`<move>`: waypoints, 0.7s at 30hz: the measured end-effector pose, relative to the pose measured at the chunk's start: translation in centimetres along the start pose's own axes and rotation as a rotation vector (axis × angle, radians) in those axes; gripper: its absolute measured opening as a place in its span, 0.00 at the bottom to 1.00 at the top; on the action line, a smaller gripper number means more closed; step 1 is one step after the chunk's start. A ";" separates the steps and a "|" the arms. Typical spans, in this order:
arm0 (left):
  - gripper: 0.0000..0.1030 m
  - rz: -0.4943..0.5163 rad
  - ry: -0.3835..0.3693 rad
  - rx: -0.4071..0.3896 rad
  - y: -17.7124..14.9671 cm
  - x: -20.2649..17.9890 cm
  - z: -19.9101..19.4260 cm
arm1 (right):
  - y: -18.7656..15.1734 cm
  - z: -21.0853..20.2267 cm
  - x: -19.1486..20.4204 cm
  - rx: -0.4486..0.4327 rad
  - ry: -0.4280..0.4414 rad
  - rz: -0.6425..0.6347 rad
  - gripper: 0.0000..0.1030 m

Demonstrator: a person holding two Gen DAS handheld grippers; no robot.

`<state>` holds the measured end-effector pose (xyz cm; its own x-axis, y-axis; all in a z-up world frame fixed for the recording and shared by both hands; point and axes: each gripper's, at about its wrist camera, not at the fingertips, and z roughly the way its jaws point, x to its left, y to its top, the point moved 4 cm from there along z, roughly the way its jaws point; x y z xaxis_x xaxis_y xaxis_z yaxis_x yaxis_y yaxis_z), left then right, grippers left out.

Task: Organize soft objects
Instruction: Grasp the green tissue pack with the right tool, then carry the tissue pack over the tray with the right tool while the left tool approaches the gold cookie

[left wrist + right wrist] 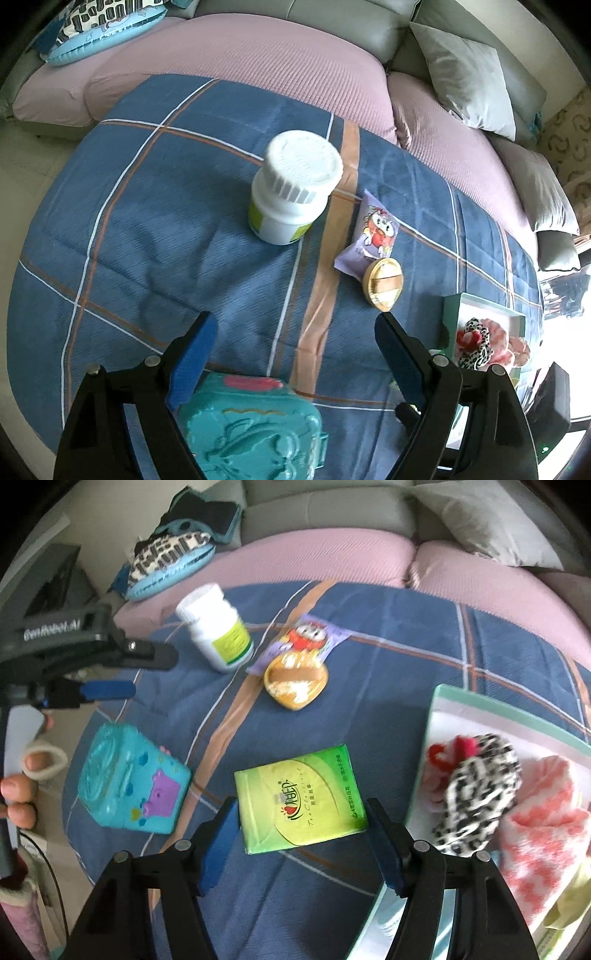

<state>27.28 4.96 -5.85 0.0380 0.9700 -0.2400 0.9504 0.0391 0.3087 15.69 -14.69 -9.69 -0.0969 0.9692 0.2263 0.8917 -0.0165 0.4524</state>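
Observation:
A green tissue pack lies on the blue plaid cloth between the pads of my right gripper, whose jaws stand wide open around it. A green-rimmed box at the right holds a leopard scrunchie, a red one and pink-white socks; the box also shows in the left wrist view. My left gripper is open and empty above the cloth, with a teal toy box under it.
A white pill bottle, a purple snack packet and a gold round tin stand mid-cloth. A pink-covered sofa with grey cushions lies behind. The left gripper shows at the left of the right wrist view.

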 end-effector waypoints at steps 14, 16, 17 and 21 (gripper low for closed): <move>0.85 0.016 0.009 -0.009 0.4 -2.9 0.8 | 2.1 -4.6 -4.7 -0.130 -0.097 0.097 0.68; 0.85 0.026 0.012 -0.008 0.5 -3.6 1.1 | 2.3 -5.2 -5.4 -0.143 -0.126 0.108 0.68; 0.85 0.029 0.012 -0.009 0.5 -3.8 1.2 | 2.4 -5.6 -5.8 -0.153 -0.141 0.113 0.68; 0.85 0.048 0.019 -0.003 0.5 -5.1 1.8 | 2.5 -7.4 -8.0 -0.188 -0.185 0.159 0.68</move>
<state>28.13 -0.37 -6.10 0.0779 0.9751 -0.2075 0.9466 -0.0070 0.3223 15.45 -24.26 -4.00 0.1349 0.9788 0.1540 0.7900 -0.2001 0.5796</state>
